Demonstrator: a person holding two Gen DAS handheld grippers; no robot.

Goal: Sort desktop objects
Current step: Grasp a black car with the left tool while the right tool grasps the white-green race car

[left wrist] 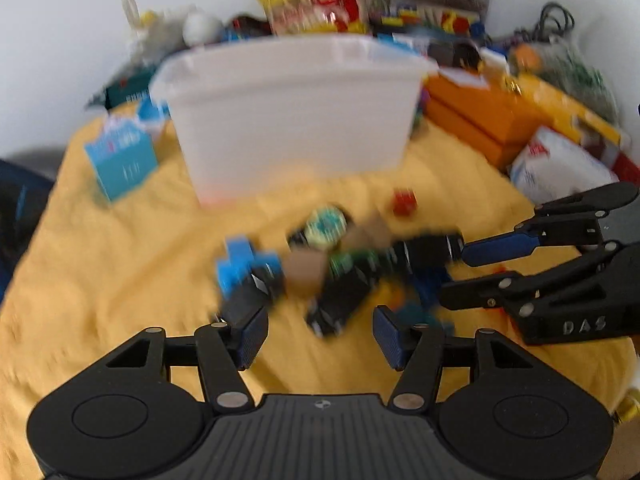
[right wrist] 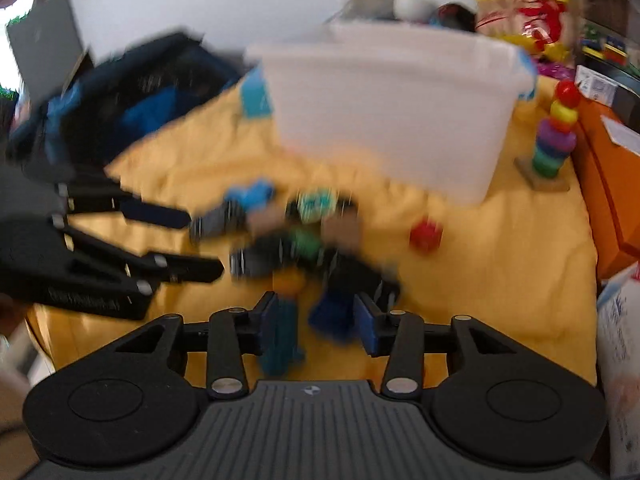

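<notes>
My left gripper (left wrist: 320, 336): jaws wide apart, gripping nothing, poised over the toy pile (left wrist: 340, 264). My right gripper (right wrist: 316, 320): jaws parted, straddling a teal piece (right wrist: 280, 344) and a blue piece (right wrist: 332, 316); contact unclear through blur. Pile: blurred black, blue, tan and green bits, mid-cloth. Red cube (left wrist: 405, 201) apart. White bin (left wrist: 292, 116) toward the far edge of the yellow cloth (left wrist: 100, 280). Ring stacker (right wrist: 554, 140) at the right.

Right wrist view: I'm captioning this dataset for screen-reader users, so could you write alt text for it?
Blurred fisheye view: the right gripper, fingers open, hovers over a pile of small toys on a yellow cloth. Behind the pile stands a white plastic bin; the left gripper reaches in from the left.
</notes>
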